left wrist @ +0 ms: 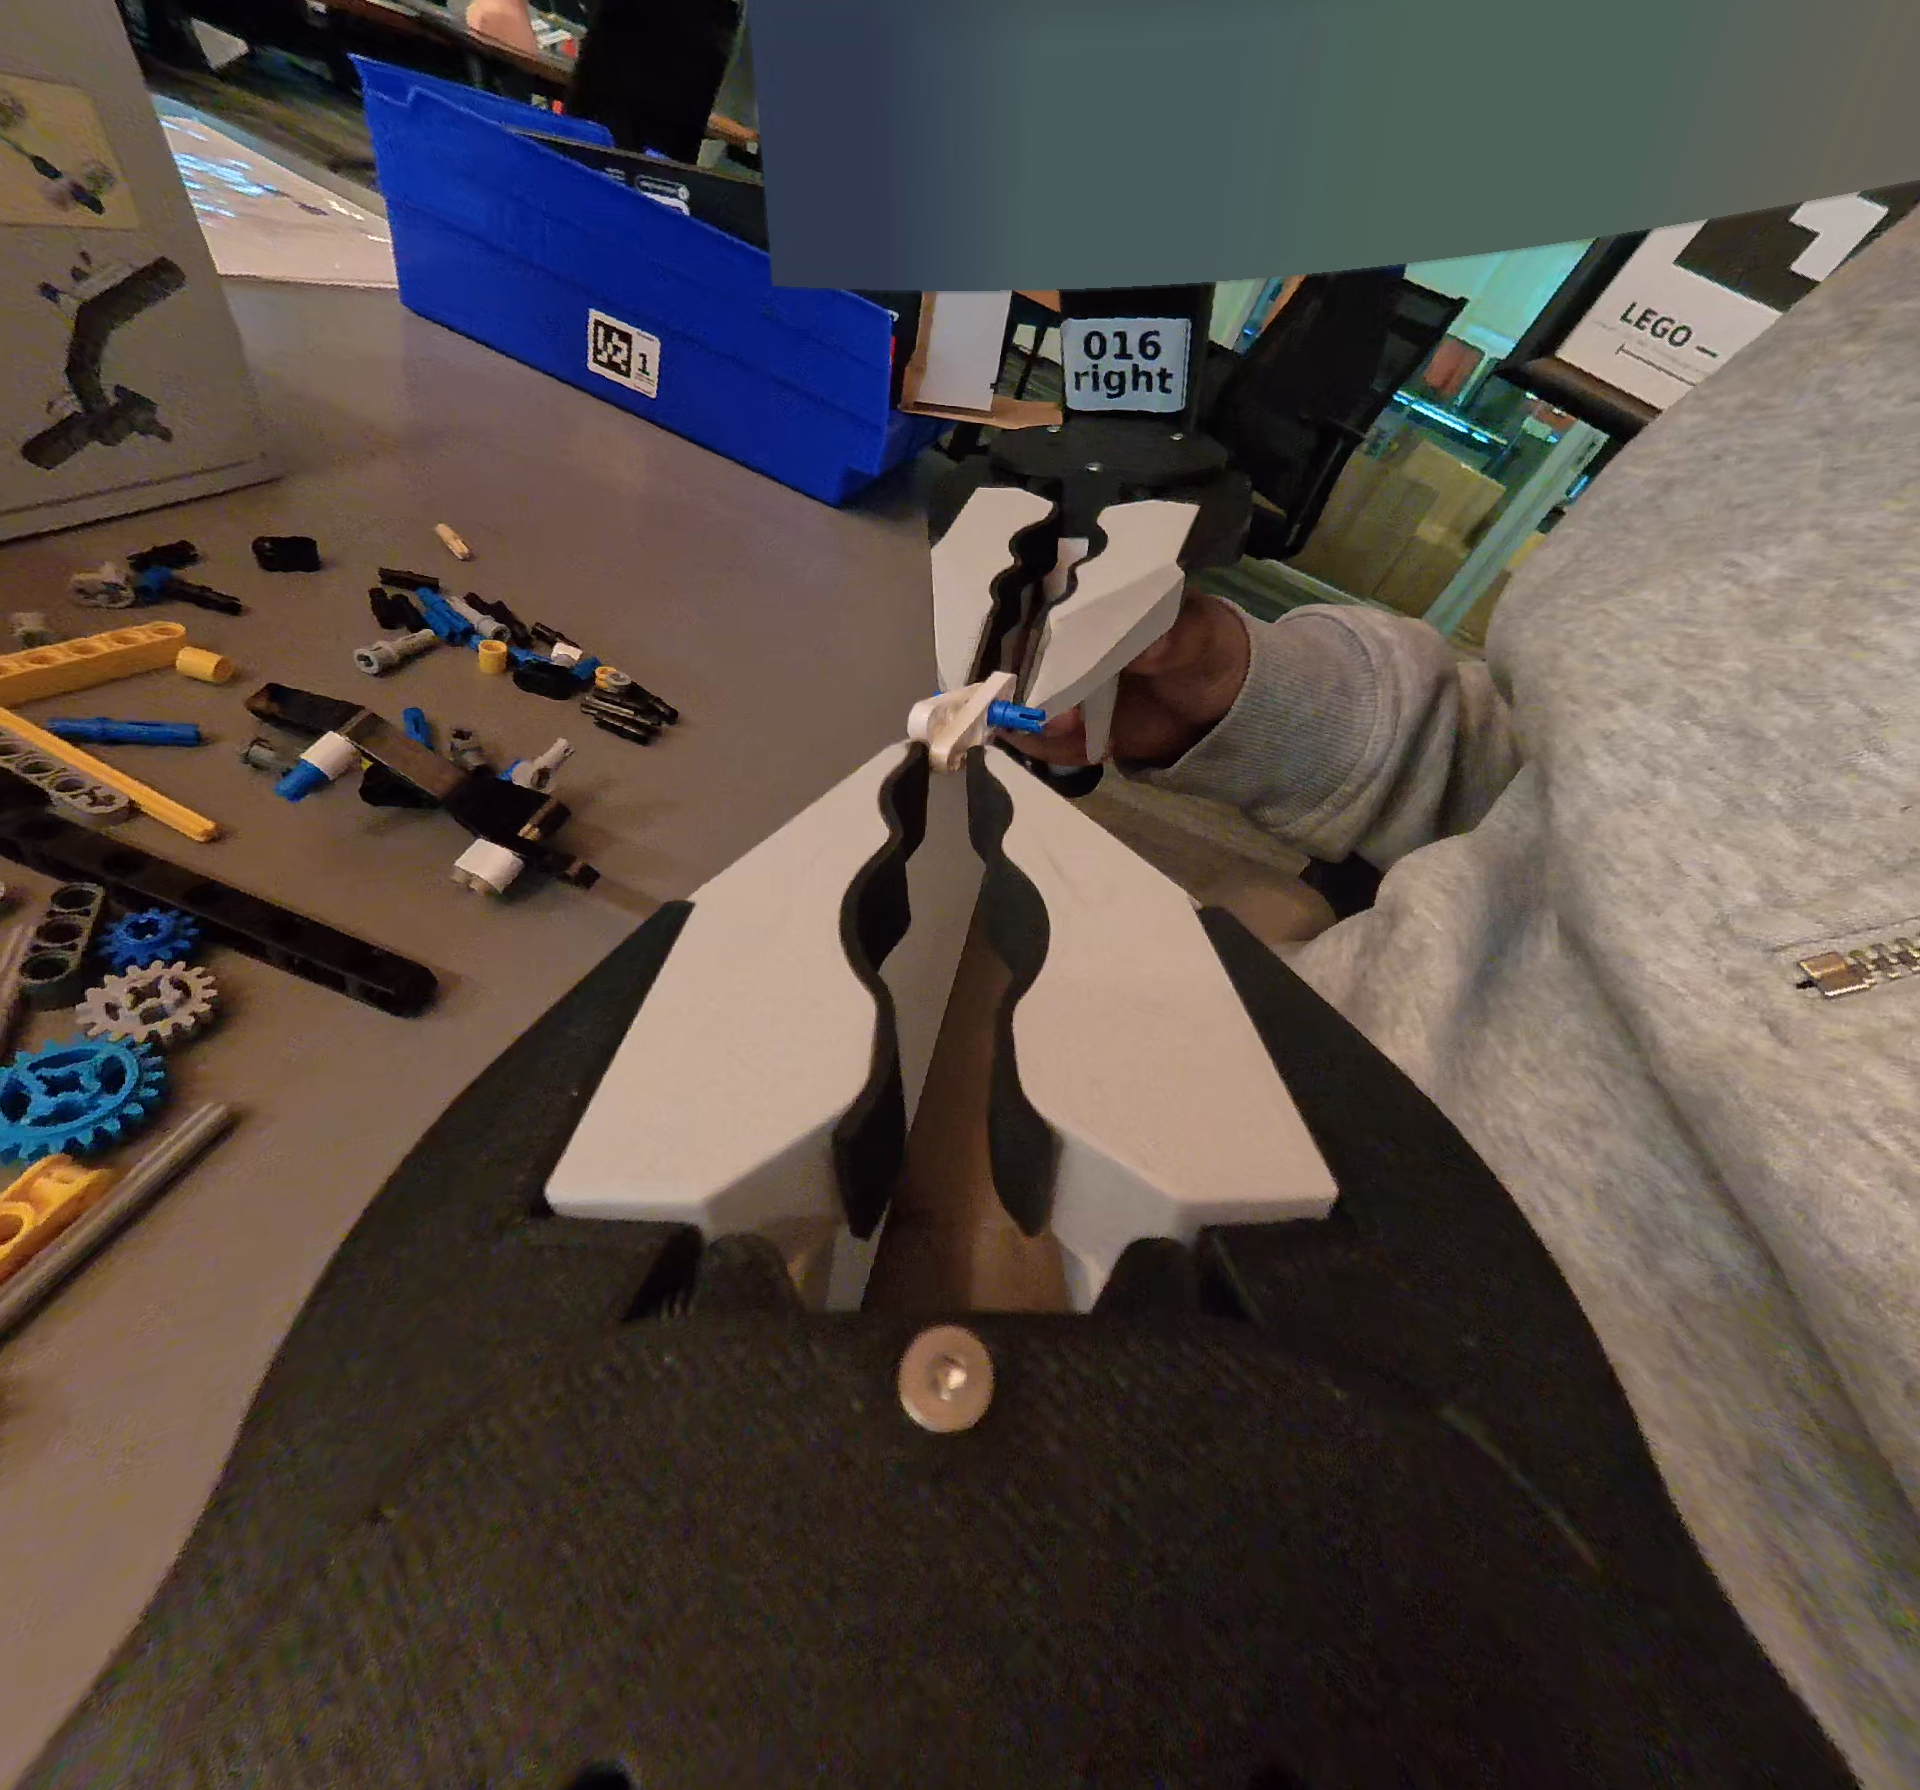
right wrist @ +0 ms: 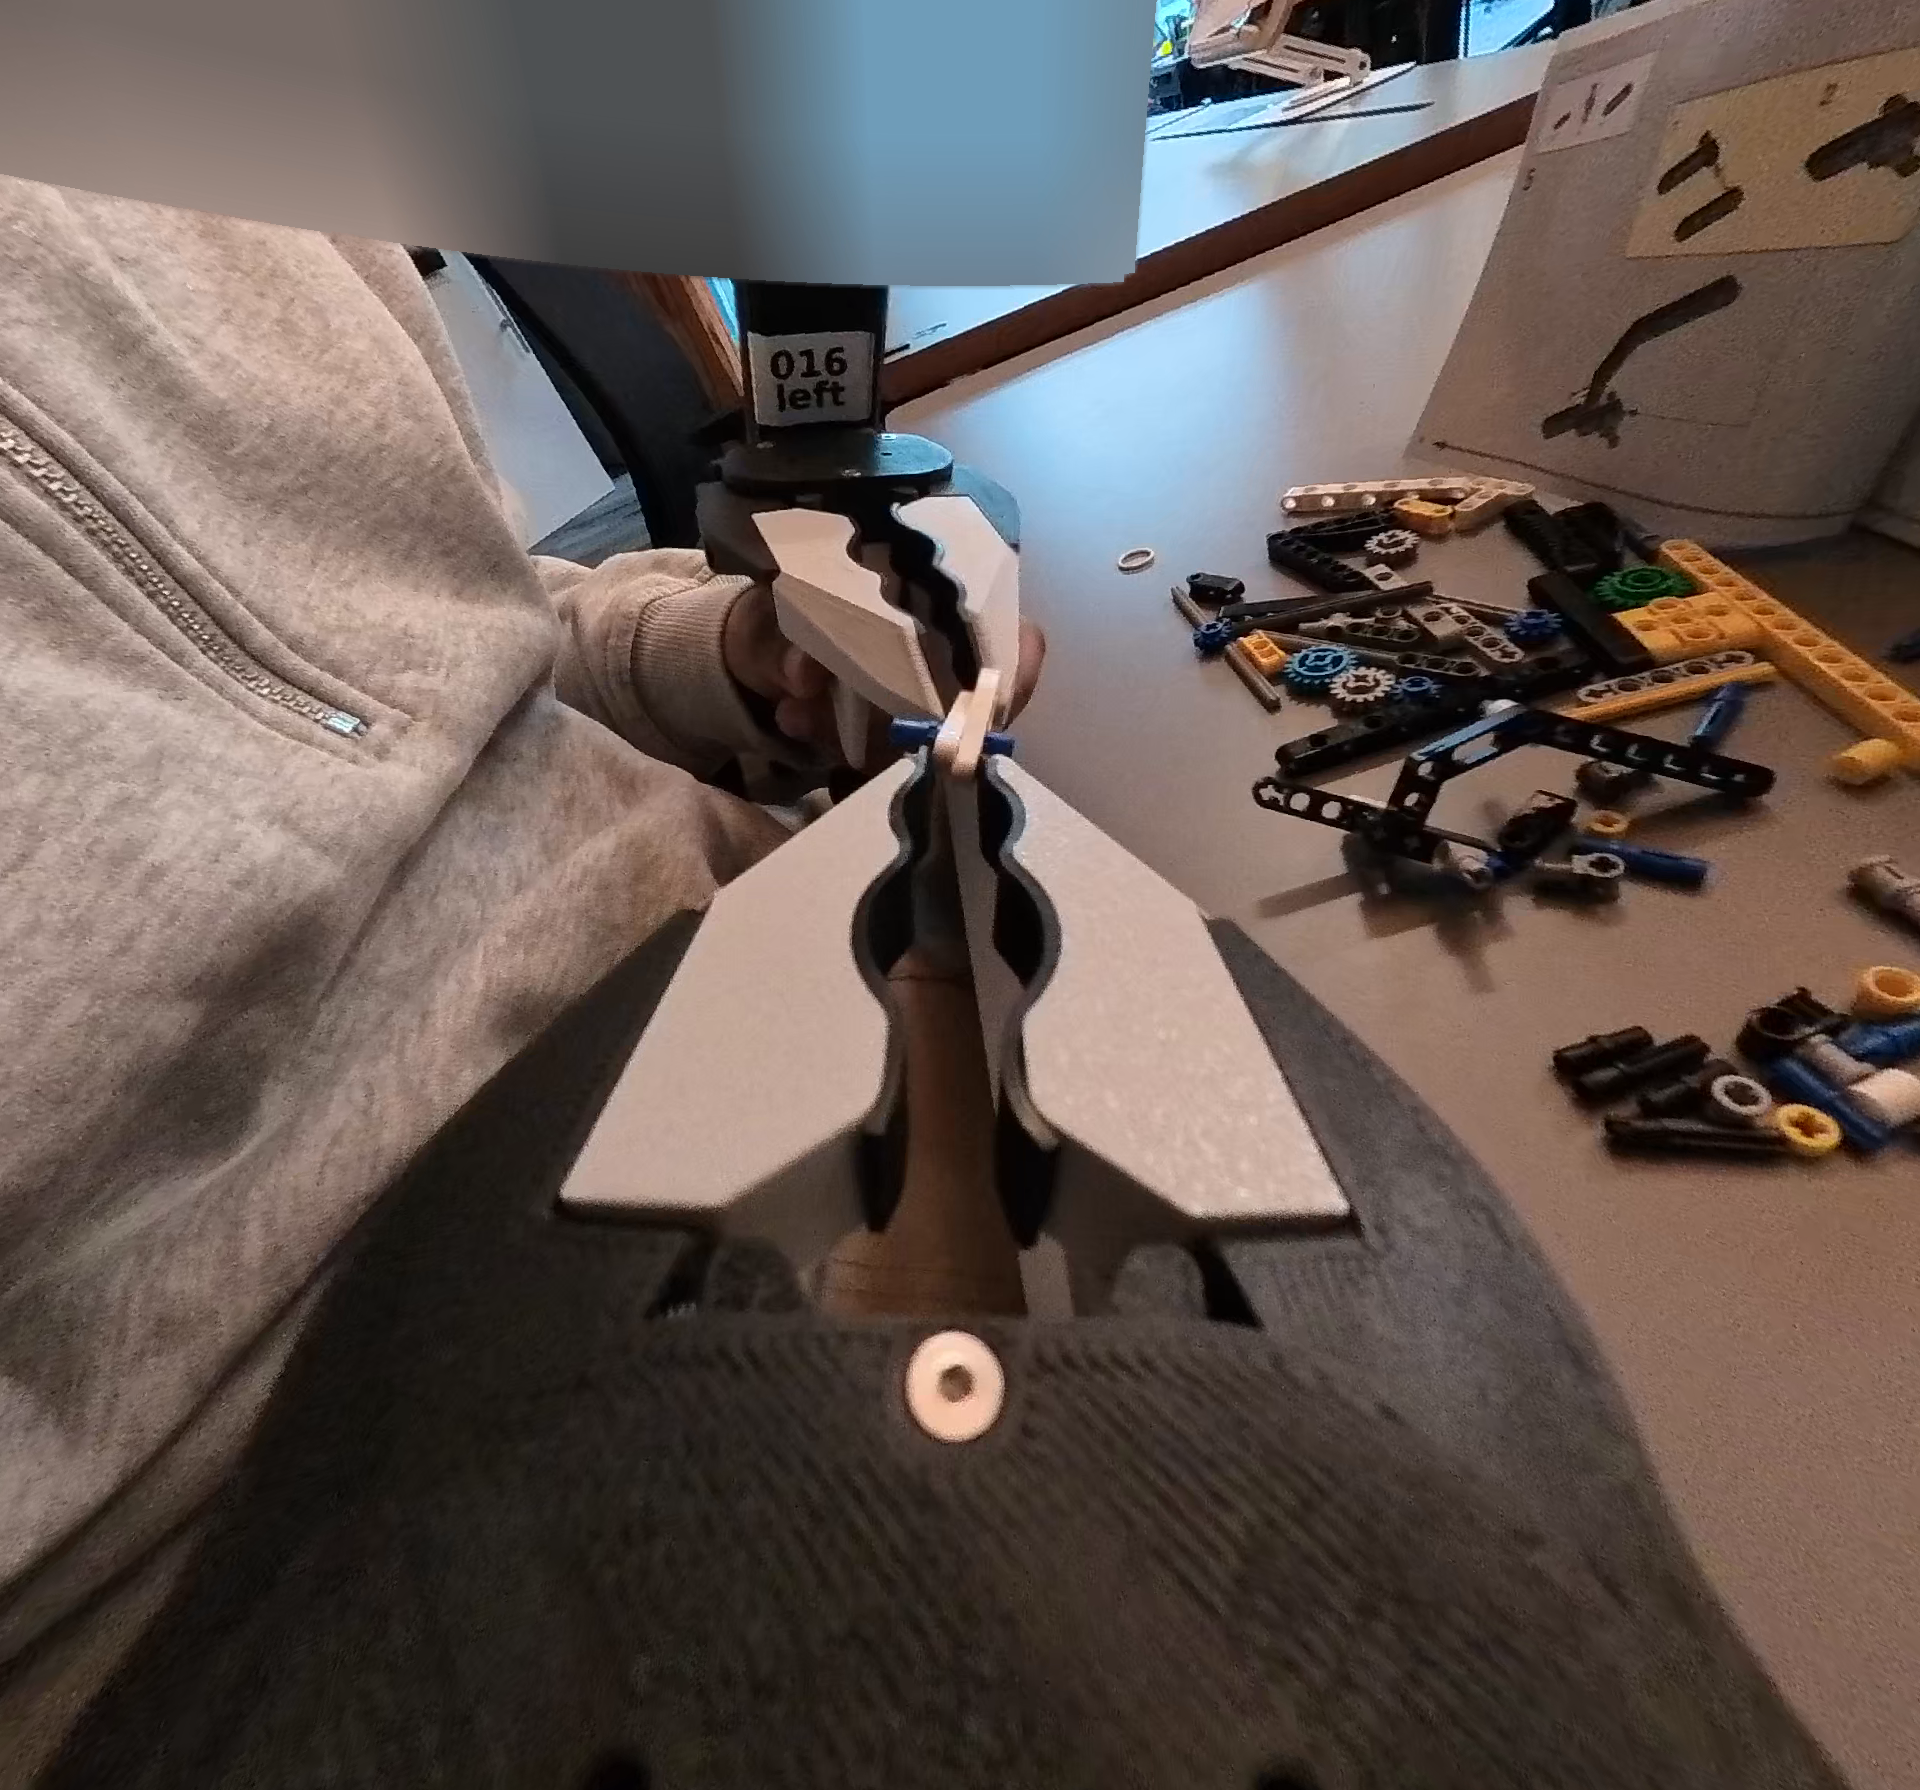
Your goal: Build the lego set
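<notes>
A: Left wrist view first?

B: The left gripper point(left wrist: 940, 753) is clenched on a small white connector point(left wrist: 954, 717) with a blue pin point(left wrist: 1016, 714) through it, held above the grey table point(left wrist: 665, 514). The right gripper point(left wrist: 987, 686) meets it from the far side and bears a printed label point(left wrist: 1124, 365). The blue bin point(left wrist: 623, 306) carries a square code sticker point(left wrist: 622, 353).

A: And the right wrist view?

B: The right gripper point(right wrist: 961, 753) is closed on the same white connector point(right wrist: 971, 717); the left gripper point(right wrist: 966, 675) pinches its upper end and has its own label point(right wrist: 809, 377). Loose pieces point(right wrist: 1507, 701) and an instruction sheet point(right wrist: 1704, 286) lie on the table to the right.
</notes>
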`<move>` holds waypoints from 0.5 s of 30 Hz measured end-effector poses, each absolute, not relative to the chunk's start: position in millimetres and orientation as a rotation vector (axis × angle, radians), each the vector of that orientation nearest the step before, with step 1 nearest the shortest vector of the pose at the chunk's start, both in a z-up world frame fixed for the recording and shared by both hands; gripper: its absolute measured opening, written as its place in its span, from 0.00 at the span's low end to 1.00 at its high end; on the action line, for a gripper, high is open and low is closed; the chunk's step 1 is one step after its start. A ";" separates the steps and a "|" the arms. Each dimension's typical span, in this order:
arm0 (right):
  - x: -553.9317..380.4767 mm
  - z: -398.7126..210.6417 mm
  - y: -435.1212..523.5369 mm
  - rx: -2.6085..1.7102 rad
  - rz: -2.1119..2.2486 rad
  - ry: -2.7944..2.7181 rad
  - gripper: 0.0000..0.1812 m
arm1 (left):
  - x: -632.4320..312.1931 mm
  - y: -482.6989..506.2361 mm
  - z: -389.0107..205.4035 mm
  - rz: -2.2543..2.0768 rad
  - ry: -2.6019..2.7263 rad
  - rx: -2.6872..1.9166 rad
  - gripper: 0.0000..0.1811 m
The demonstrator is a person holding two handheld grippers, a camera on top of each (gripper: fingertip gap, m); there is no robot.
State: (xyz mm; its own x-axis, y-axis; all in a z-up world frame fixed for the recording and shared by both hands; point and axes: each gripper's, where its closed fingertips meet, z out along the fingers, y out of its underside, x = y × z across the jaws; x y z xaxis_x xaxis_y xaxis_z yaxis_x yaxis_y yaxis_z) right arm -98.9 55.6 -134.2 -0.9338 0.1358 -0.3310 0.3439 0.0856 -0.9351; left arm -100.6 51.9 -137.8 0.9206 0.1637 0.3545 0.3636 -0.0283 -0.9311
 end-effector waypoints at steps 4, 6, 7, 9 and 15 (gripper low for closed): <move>-99.1 -134.0 55.7 0.492 -1.964 2.186 0.03 | -100.3 51.8 -137.9 -0.166 -0.412 -1.605 0.03; -100.4 -134.0 55.7 0.502 -1.965 2.184 0.03 | -100.7 51.4 -138.1 -0.170 -0.415 -1.606 0.03; -100.9 -134.2 55.7 0.508 -1.964 2.182 0.03 | -101.0 51.3 -138.2 -0.171 -0.416 -1.605 0.03; -101.2 -133.6 55.9 0.512 -1.964 2.171 0.04 | -100.5 51.4 -138.5 -0.173 -0.413 -1.608 0.02; -100.4 -134.2 56.3 0.517 -1.952 2.162 0.03 | -99.2 51.5 -138.2 -0.171 -0.401 -1.608 0.03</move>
